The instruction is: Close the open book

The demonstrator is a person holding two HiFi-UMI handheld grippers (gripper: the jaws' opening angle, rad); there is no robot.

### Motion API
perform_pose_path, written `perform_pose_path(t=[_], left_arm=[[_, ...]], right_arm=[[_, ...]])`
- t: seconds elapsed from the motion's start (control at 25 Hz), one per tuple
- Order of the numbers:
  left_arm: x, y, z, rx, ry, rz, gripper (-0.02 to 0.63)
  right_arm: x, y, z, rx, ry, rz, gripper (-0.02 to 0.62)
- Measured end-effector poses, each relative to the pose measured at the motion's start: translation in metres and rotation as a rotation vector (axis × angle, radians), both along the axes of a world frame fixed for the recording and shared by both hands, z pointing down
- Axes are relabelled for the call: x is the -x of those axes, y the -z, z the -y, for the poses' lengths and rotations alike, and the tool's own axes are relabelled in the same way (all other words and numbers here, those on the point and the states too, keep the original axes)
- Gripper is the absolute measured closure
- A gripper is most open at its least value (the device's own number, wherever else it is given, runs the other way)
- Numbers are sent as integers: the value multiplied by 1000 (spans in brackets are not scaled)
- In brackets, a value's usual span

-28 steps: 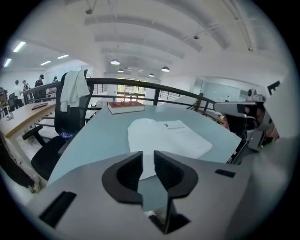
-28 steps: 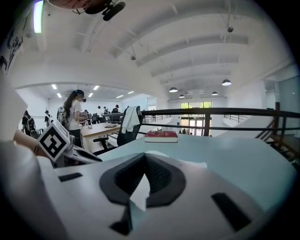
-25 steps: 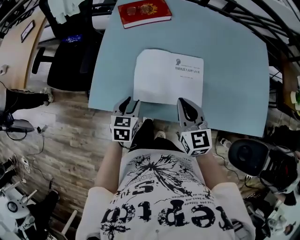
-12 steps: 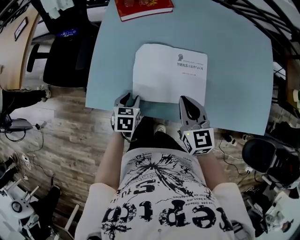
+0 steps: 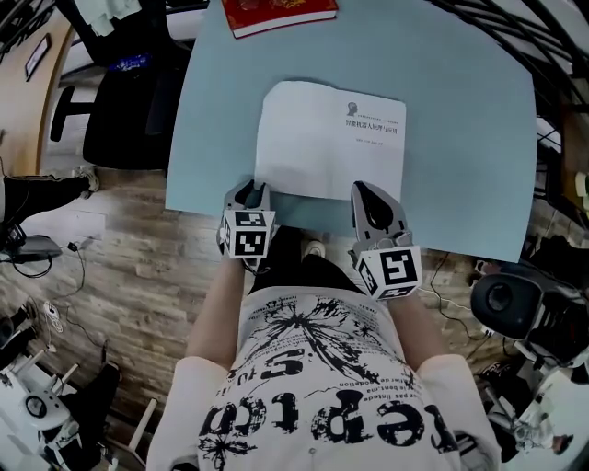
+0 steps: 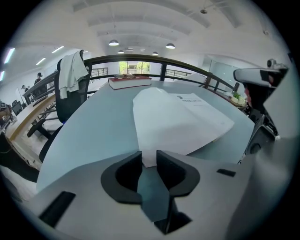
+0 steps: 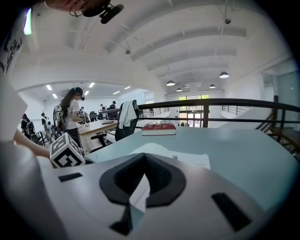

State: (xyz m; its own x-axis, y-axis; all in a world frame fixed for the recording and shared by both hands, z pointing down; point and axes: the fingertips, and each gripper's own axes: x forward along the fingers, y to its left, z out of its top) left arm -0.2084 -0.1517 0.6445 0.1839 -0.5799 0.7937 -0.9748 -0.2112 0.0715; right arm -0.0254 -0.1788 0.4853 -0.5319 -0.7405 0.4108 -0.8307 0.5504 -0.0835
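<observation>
The open book (image 5: 329,140) is laid flat on the pale blue surface (image 5: 460,138), white pages up, with a red book (image 5: 279,11) set well beyond its far edge. The left tool (image 5: 252,191) is held at the book's near left corner; its jaws have just been closing, and a narrow gap is kept, with the page corner between the tips. The right tool (image 5: 368,195) is held at the near right corner, jaws brought together at the tips; a pinched page cannot be confirmed.

An open-plan office is indicated by swivel chairs (image 6: 70,93), long desks (image 7: 96,125) at the far left and ceiling lamps (image 7: 224,75).
</observation>
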Motion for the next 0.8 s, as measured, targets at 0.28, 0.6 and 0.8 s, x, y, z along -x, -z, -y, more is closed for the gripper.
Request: perform_pose_path(t=[0.28,0.6,0.8], left_arm=[[-3,1,0,21,-39,27,529],[-17,6,4,36,-49,-50,583],[-15,31,13,-26,-52,-88,584]], right_arm=[[-4,3,-2,-7,4,-4,585],[-11,12,-3,-31,-5,-17,586],[-15,19,-1,-47,-24,-23,585]])
